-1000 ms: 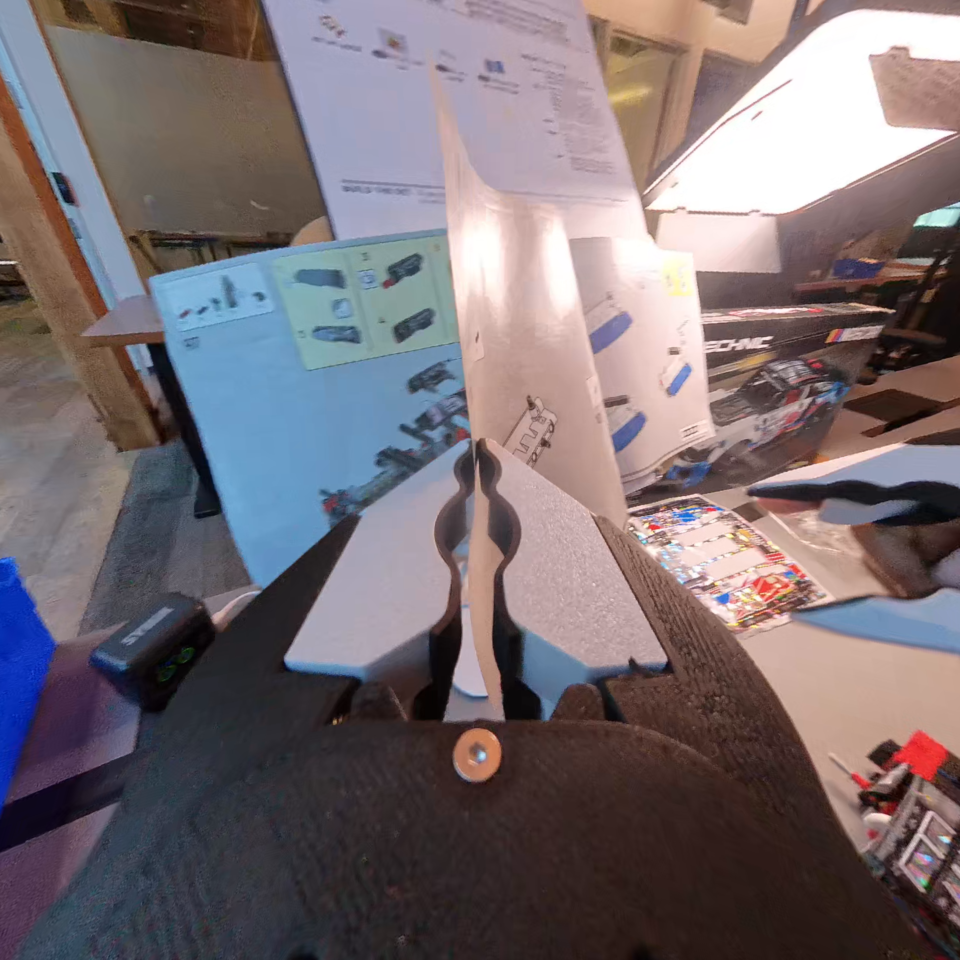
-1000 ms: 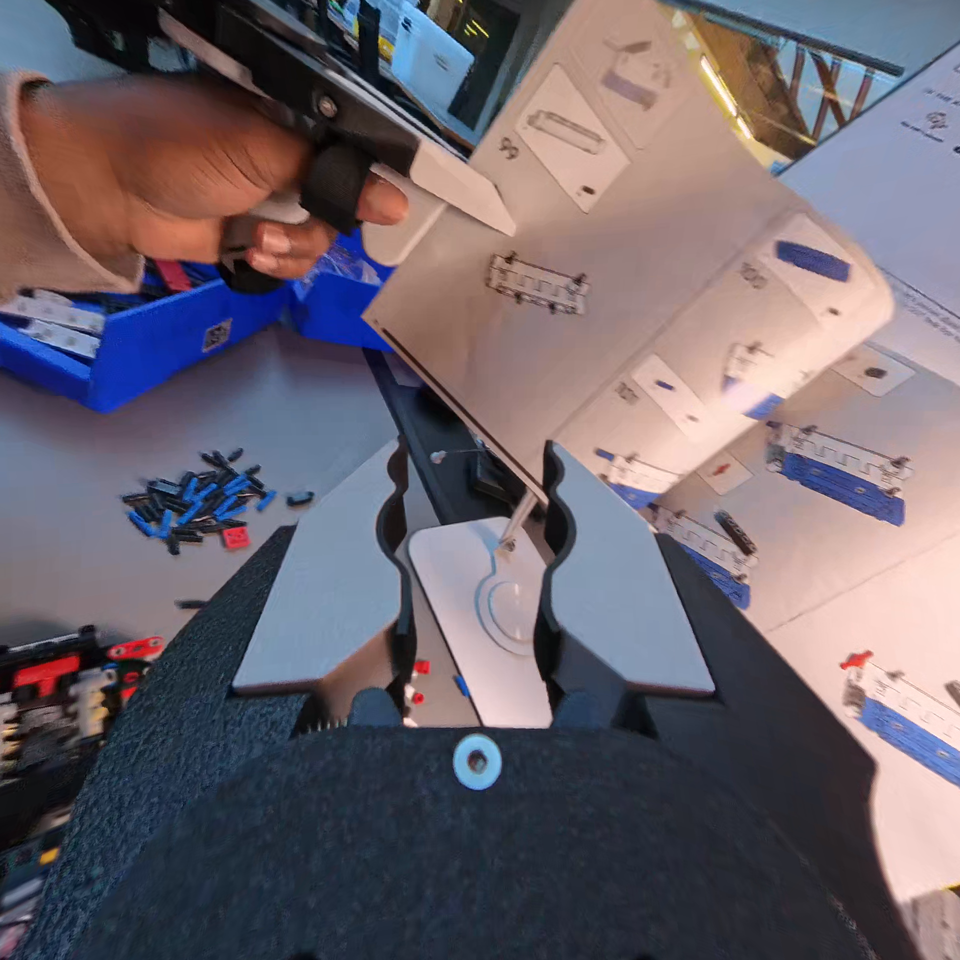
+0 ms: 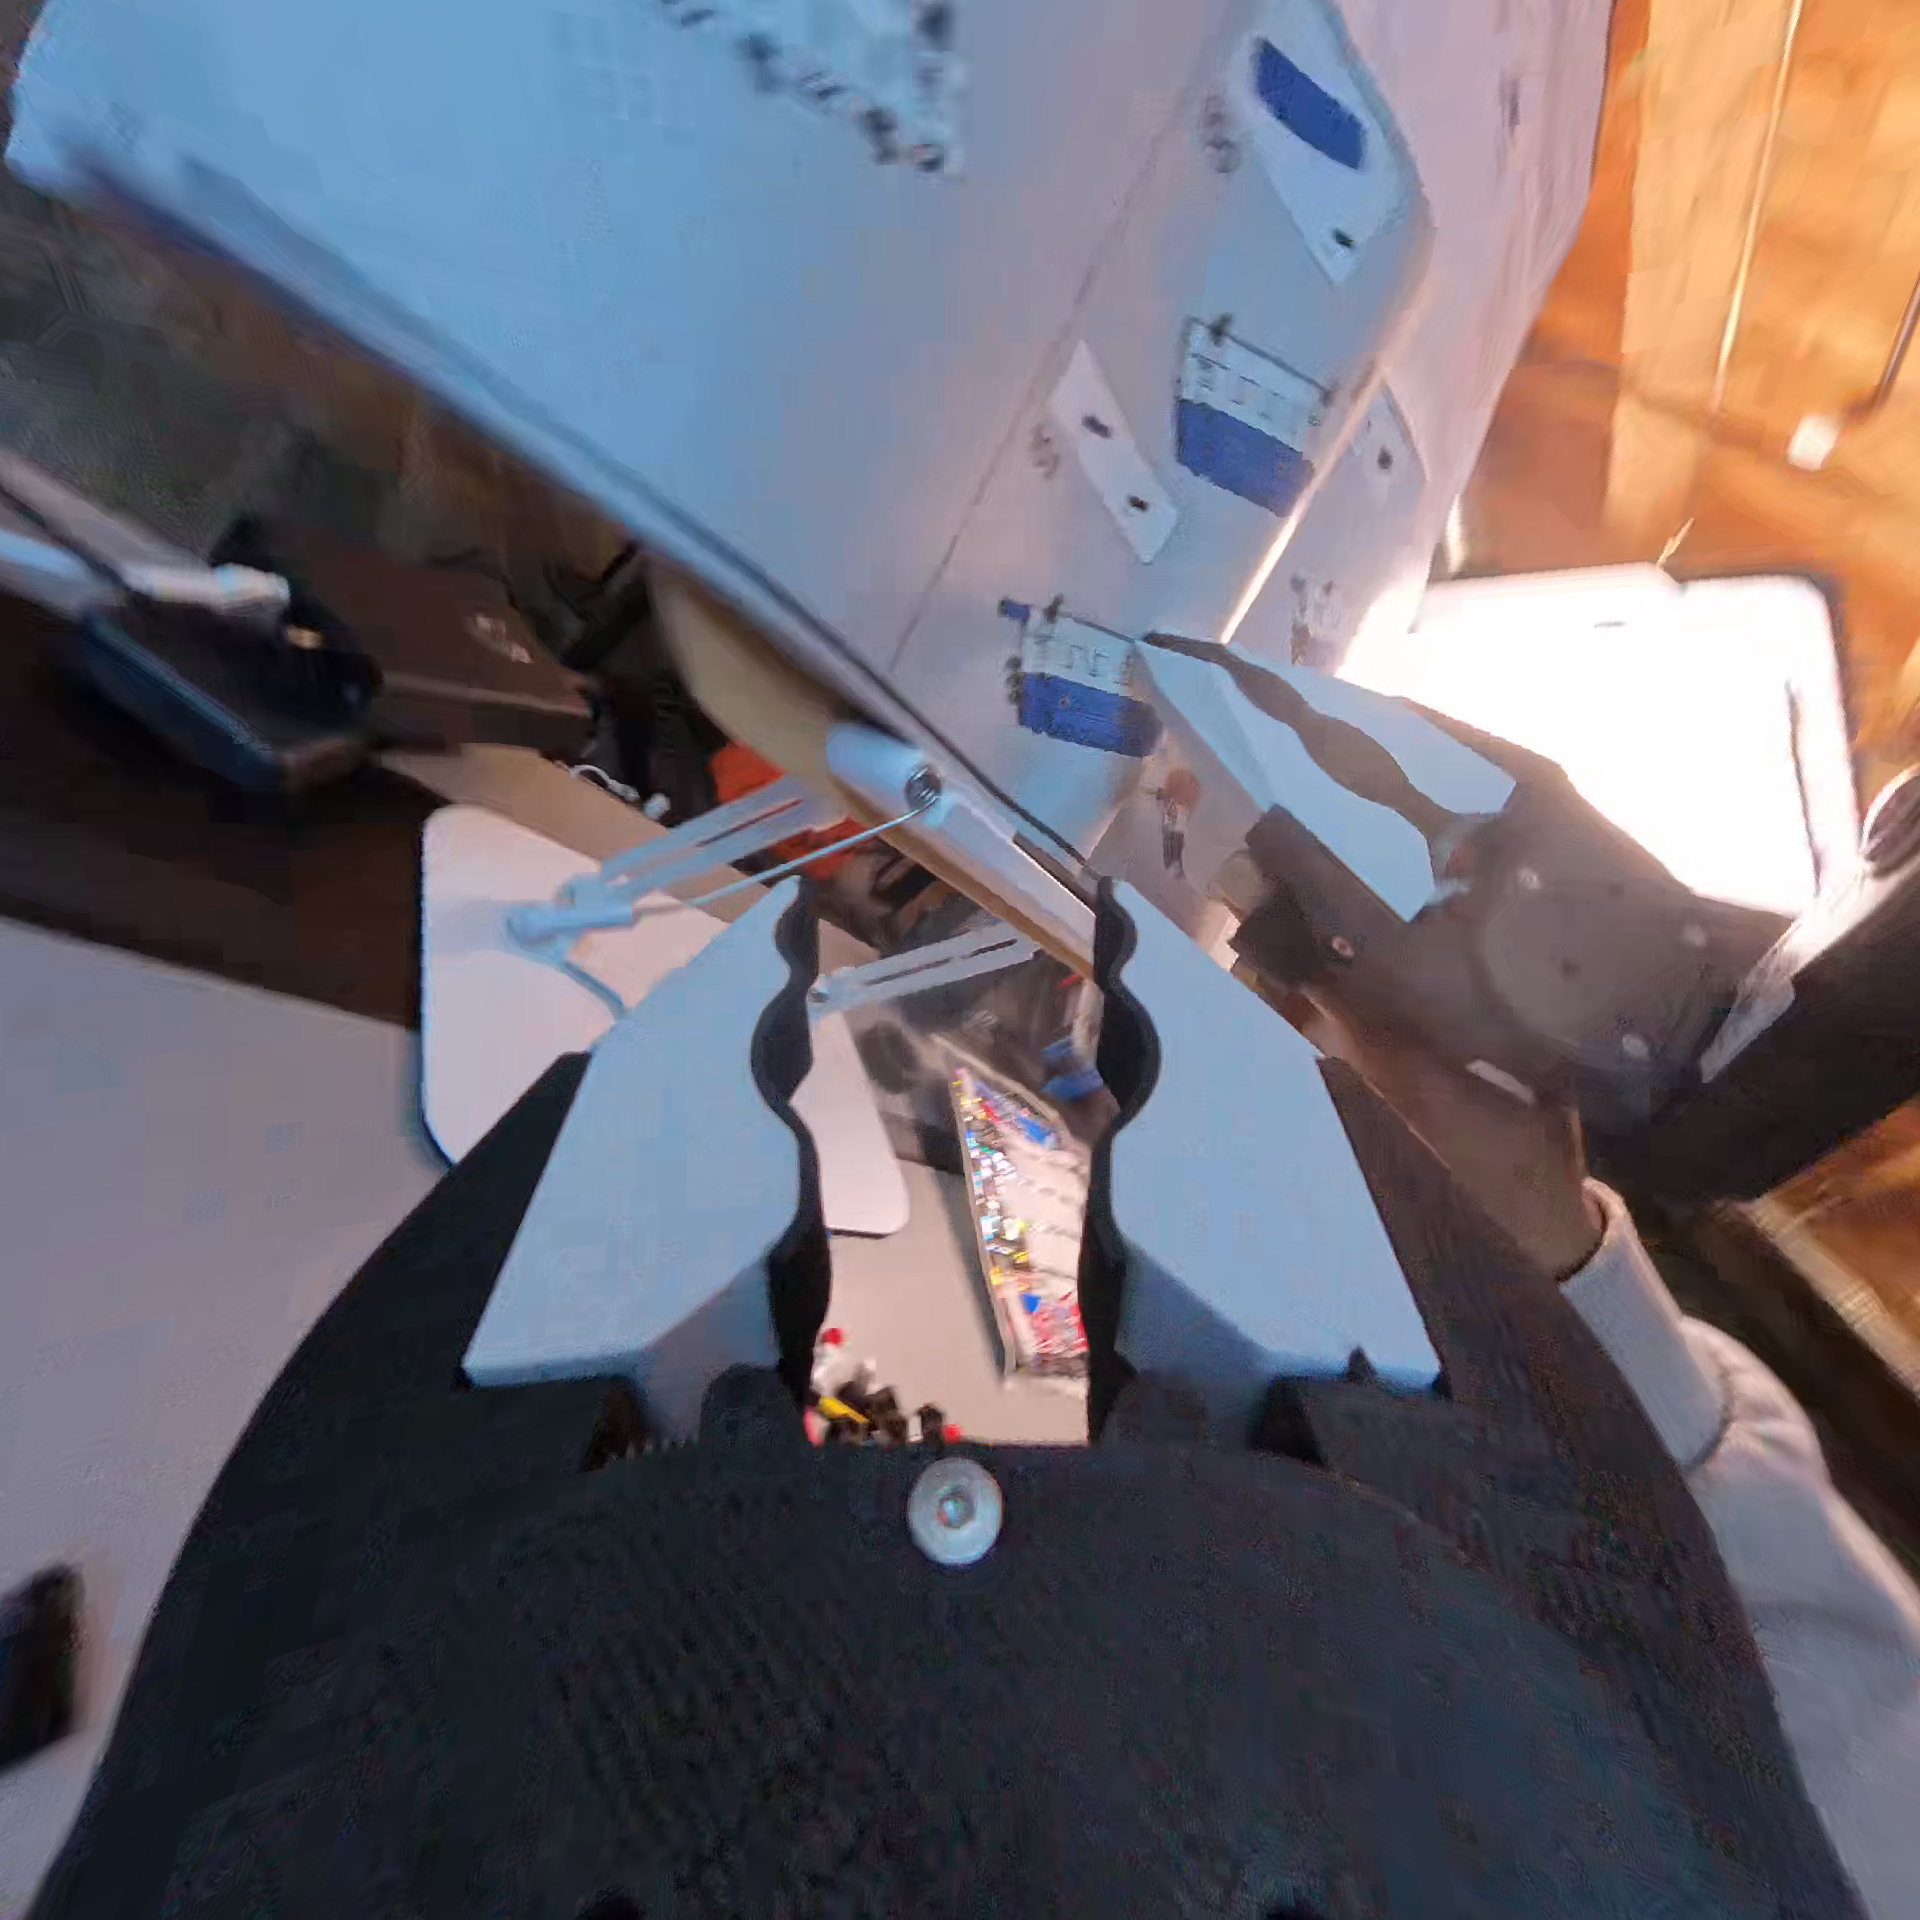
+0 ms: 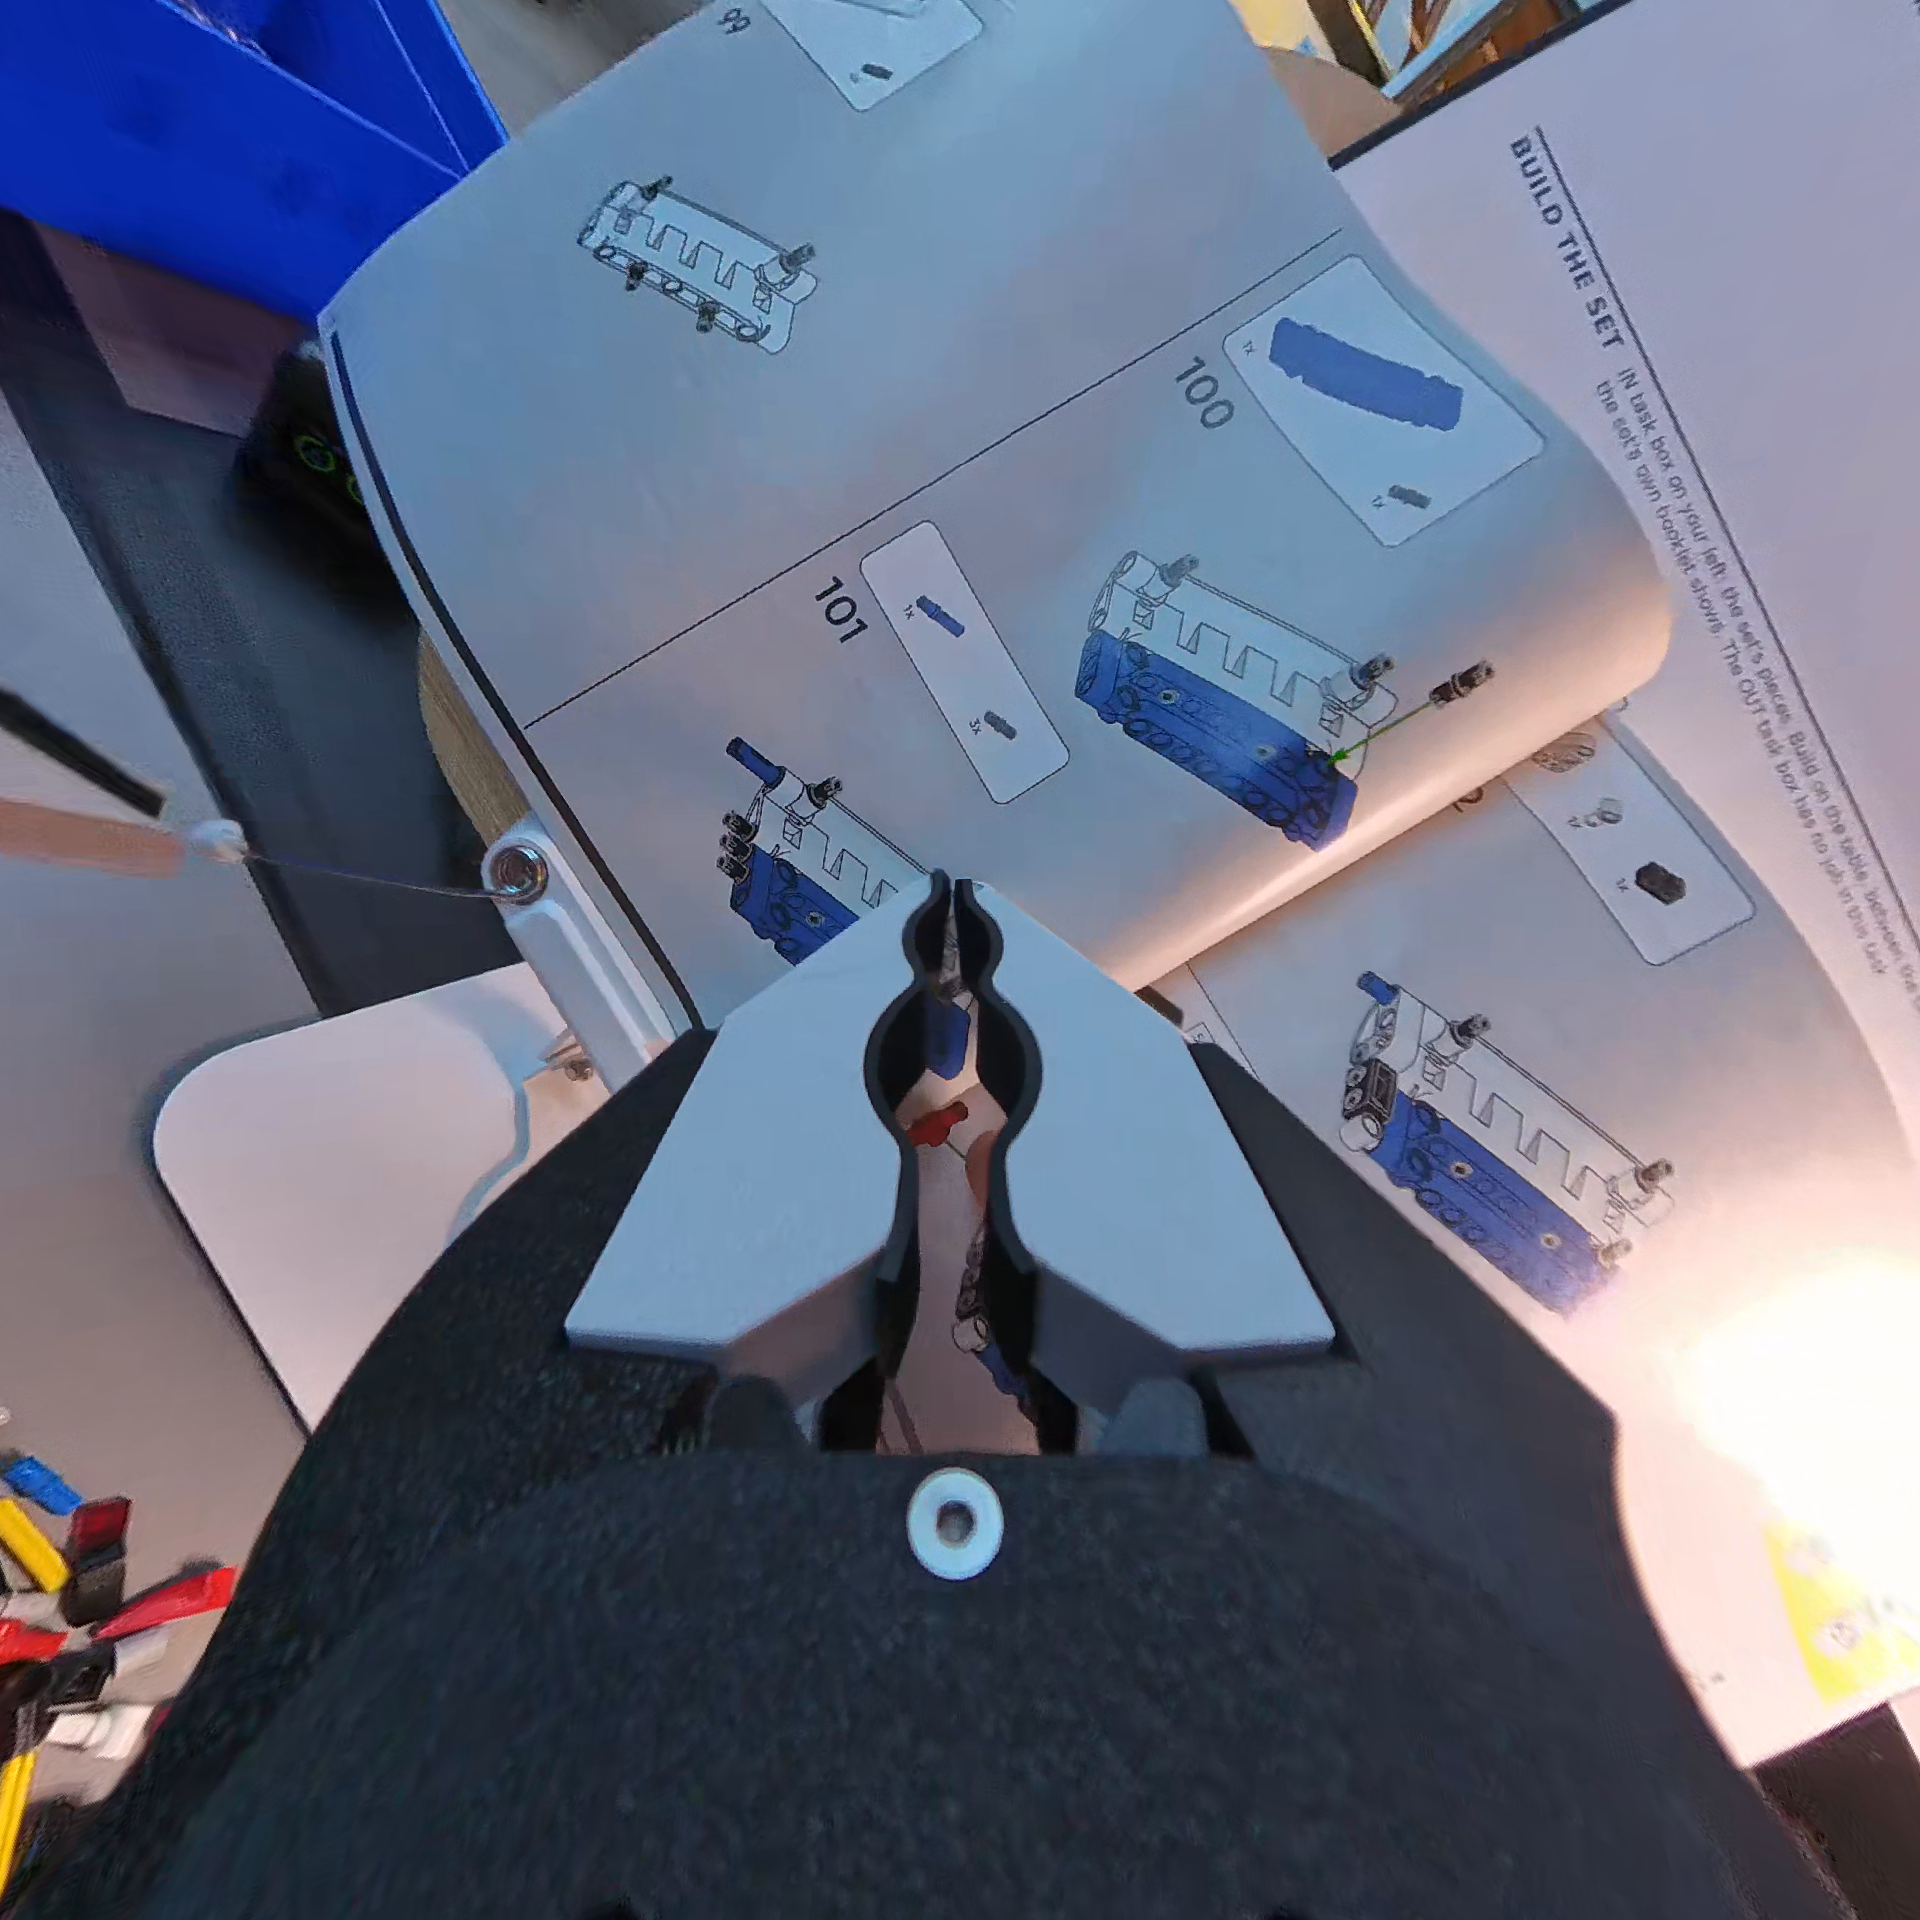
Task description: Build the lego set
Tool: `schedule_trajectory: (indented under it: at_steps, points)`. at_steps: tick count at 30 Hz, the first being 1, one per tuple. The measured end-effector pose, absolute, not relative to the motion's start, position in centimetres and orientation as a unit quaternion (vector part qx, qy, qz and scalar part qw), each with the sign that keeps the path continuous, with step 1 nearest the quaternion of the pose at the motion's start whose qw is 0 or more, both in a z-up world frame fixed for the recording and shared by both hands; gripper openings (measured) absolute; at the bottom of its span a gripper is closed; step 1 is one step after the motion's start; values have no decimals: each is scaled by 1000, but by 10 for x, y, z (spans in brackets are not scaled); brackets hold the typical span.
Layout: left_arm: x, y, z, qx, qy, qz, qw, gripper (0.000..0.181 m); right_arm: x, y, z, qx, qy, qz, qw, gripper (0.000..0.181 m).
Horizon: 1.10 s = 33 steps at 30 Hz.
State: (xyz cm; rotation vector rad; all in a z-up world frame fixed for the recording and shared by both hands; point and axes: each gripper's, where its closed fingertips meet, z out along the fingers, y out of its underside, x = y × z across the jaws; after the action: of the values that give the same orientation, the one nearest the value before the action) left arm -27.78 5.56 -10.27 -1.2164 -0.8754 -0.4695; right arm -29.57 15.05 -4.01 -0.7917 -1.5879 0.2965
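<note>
The open instruction booklet point(image 4: 935, 468) stands on a white stand point(image 4: 312, 1143), and one page curls up and over. My right gripper point(image 4: 951, 888) is shut on the lower edge of that curled page. In the left wrist view the booklet point(image 3: 831, 364) fills the top, and the right gripper point(image 3: 1148, 642) shows there with its tips closed against the page. My left gripper point(image 3: 951, 899) is open and empty, just below the booklet's bottom edge and the stand's wire arm point(image 3: 727, 842).
Blue bins point(image 4: 208, 135) stand behind the booklet at upper left. A printed sheet point(image 4: 1714, 312) lies behind the booklet at right. Loose red, yellow and black pieces point(image 4: 62, 1558) lie at lower left. A sticker sheet point(image 3: 1018, 1195) lies on the table under the stand. A sleeve point(image 3: 1766, 1455) is at right. One gripper's finger ends stand about 12 centimeters off the other's.
My left gripper has let go of the page and opened, dropping below the booklet. My right gripper has closed on the page, which has turned further over.
</note>
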Motion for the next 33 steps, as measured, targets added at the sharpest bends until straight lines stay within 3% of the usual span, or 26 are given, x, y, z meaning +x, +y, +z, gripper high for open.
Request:
schedule_trajectory:
  at_steps: [1,4,7,9,10,11,14,17,23,33]
  points:
    - [-281,54,-114,-511,-432,-244,702,51,-296,150,-40,-349,-691,138,618,0]
    - [-301,56,-132,-421,-509,-309,685,63,-295,150,-39,-368,-690,157,604,0]
    - [-319,69,-151,-375,-555,-347,656,61,-295,150,-39,-377,-689,168,595,0]
    - [-328,75,-150,-321,-559,-389,658,44,-295,150,-40,-378,-692,175,590,0]
    - [-331,75,-142,-299,-541,-407,672,19,-294,150,-40,-378,-692,178,588,0]
    - [-334,71,-132,-288,-526,-405,690,11,-294,150,-40,-380,-693,180,586,0]
    - [-331,58,-98,-325,-493,-341,731,1,-294,150,-40,-380,-696,180,582,0]
    - [-319,68,-63,-486,-416,-190,745,0,-296,149,-43,-384,-698,191,573,0]
    - [-294,127,-49,-729,-159,36,665,0,-297,145,-46,-386,-696,207,568,0]
    - [-272,142,-60,-770,46,189,608,0,-245,166,-36,-435,-623,356,545,11]
